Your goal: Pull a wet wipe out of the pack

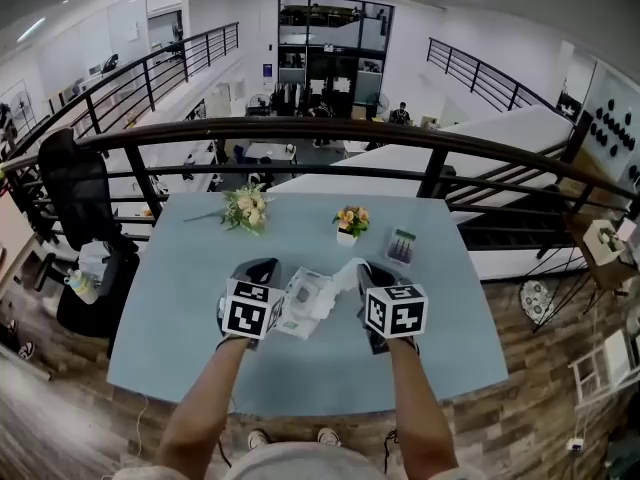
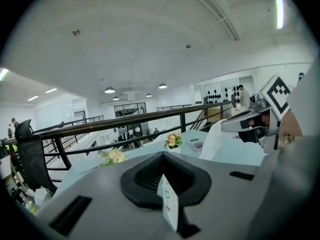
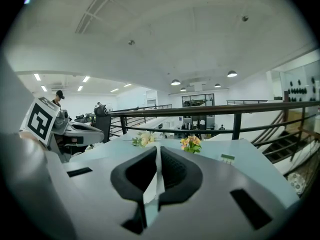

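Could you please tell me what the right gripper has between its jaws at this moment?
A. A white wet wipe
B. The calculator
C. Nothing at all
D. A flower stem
A: in the right gripper view, the right gripper has its jaws shut on a thin white wet wipe, which in the head view stretches across from the pack.

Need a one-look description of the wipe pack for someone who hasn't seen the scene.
On the pale blue table by the black railing, look between the two marker-cube grippers. The wipe pack is the crinkled white packet pinched by the left gripper, with a white wipe running from it to the right gripper. The flowers further back are untouched.
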`<state>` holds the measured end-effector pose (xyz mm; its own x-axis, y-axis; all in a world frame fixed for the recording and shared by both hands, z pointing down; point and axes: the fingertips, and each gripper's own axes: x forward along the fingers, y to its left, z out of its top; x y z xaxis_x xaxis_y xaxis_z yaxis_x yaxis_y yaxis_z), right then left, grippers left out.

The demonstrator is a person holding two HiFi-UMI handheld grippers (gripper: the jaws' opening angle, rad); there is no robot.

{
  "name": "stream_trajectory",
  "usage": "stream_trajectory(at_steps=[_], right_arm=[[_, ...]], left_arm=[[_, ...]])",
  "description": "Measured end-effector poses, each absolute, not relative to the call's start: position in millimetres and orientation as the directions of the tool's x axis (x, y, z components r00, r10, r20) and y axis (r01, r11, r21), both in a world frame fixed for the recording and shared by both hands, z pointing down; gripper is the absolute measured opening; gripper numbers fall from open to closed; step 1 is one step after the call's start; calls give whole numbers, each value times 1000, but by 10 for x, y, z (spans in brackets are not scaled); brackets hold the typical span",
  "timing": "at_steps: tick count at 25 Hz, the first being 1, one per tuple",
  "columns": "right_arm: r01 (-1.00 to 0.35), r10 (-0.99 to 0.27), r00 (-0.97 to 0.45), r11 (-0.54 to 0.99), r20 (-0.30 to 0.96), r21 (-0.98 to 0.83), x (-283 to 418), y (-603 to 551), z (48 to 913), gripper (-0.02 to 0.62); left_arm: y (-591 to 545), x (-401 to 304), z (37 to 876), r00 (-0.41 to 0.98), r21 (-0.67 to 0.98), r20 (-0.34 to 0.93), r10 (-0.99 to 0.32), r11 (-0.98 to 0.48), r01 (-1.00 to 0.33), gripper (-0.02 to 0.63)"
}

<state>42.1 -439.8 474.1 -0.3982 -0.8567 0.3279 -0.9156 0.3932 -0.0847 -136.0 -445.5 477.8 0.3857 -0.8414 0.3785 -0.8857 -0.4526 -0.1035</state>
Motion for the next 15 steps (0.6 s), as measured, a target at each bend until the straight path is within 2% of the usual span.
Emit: stream_trajectory(at_steps=[15], right_arm=[[-945,-908,-322,323,267,-45,768,-4326,4523,6]], left_arm=[[-4512,-1250,4702,410,-100,357,-840,-471,-877,-6]])
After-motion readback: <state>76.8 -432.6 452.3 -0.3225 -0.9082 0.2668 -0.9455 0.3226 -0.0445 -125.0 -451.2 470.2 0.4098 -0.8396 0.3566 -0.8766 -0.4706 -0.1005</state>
